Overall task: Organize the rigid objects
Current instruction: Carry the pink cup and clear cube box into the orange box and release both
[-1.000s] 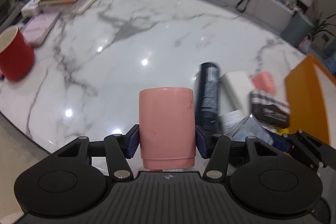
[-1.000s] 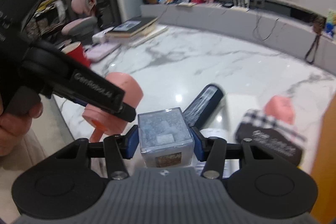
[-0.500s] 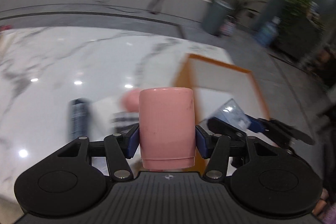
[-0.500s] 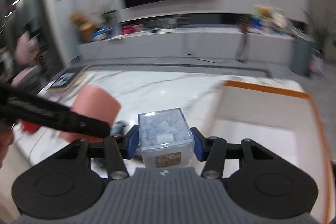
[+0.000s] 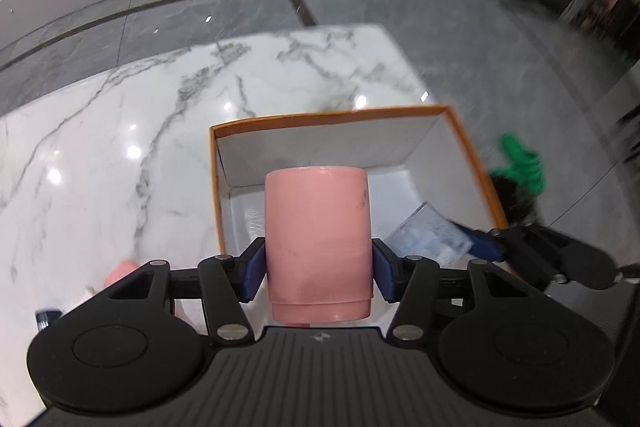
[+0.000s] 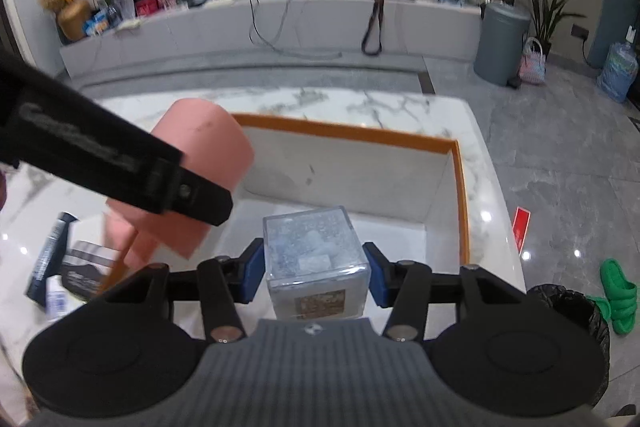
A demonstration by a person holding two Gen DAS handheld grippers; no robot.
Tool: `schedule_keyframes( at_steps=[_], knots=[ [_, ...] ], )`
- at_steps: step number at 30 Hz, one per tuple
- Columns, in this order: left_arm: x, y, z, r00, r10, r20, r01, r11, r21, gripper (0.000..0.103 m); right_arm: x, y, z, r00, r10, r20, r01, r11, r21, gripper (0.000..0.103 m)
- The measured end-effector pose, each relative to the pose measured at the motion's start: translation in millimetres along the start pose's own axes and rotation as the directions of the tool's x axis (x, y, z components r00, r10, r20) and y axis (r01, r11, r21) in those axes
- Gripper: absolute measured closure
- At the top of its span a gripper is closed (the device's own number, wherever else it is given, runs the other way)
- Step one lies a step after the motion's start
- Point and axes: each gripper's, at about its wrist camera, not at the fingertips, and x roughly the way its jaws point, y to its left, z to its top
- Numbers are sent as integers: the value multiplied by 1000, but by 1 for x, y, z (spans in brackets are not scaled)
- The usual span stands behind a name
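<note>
Here the left gripper [image 5: 318, 267] clamps its fingers on a pink cup [image 5: 318, 239] above the orange-rimmed box [image 5: 328, 117] on the marble worktop [image 5: 120, 147], while the right gripper [image 6: 314, 269] grips a clear cube [image 6: 314, 259] beside it over the same box. Crowded so close, the two could knock together, or a tilted release could send the cup rolling against the cube.

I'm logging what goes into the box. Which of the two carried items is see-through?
The clear cube, clamped in the right gripper above the orange-rimmed box. The pink cup in the left gripper is opaque.
</note>
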Motion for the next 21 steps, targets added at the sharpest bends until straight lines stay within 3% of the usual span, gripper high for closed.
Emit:
schedule_keyframes(
  at_steps=[7, 15, 18, 21],
  knots=[
    [46, -16, 21, 974, 206, -94, -197, 976, 94, 41, 39, -4, 12, 998, 21, -53, -21, 1000, -13, 52],
    [72, -25, 29, 945, 308, -113, -293, 947, 128, 41, 62, -8, 10, 995, 37, -94, -34, 999, 36, 52],
    [76, -25, 27, 944, 313, -108, -296, 944, 147, 37, 66, -9, 7, 995, 32, -98, -29, 999, 35, 52],
    [74, -23, 26, 954, 290, -80, -276, 949, 154, 34, 69, -8, 6, 993, 45, -110, -41, 998, 43, 52]
  ],
)
